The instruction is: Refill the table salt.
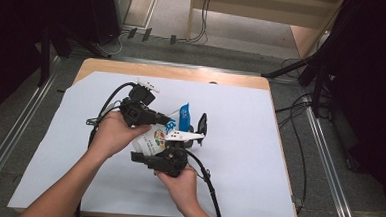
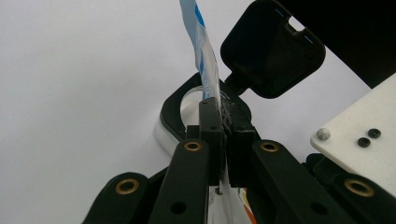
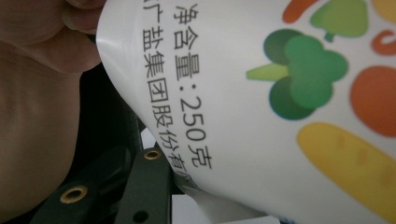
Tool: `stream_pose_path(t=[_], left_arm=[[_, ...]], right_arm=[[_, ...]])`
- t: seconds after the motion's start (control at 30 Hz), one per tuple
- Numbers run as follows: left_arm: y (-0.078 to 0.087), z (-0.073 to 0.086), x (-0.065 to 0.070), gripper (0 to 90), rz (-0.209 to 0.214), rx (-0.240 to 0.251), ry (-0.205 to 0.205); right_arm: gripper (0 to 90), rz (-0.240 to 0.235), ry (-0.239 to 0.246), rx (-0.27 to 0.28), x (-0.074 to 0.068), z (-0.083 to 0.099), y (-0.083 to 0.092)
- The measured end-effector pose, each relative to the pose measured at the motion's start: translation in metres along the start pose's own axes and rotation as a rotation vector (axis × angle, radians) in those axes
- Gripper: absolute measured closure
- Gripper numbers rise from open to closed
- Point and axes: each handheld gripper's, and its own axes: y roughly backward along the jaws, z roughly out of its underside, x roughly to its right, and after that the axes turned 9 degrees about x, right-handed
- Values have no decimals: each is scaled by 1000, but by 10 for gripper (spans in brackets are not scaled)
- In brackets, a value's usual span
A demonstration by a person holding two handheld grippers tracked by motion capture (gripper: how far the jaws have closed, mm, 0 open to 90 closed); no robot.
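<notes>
Salt pouch point(image 1: 155, 136) clamped between left fingers point(image 2: 211, 135), right fingers point(image 3: 144, 186) against its side.

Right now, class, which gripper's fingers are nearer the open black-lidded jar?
Left. The left gripper pinches the pouch's blue top edge right over the jar's mouth. The right gripper holds the pouch's printed body, farther back toward the person.

The table point(image 1: 259, 142) is evenly lit from above — around it the room is dark; close to the lens, the bag point(image 3: 280, 116) print is slightly soft.
</notes>
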Motion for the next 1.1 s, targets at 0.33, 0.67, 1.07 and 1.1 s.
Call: stream_pose_path(t=[0.33,0.67,1.07,1.1], left_arm=[[0,0,1,893,-2,5,-1],[-1,-1,1,897,-7,3,-4],[-1,-2,1,897,-13,6,2],[-1,-2,1,897,-12,6,2]], right_arm=[[682,-6,-5,1,1,0,0],[648,-1,-5,-13,1,0,-1],[664,29,0,-11,1,-1,1],[668,24,-3,-10,1,-1,1]])
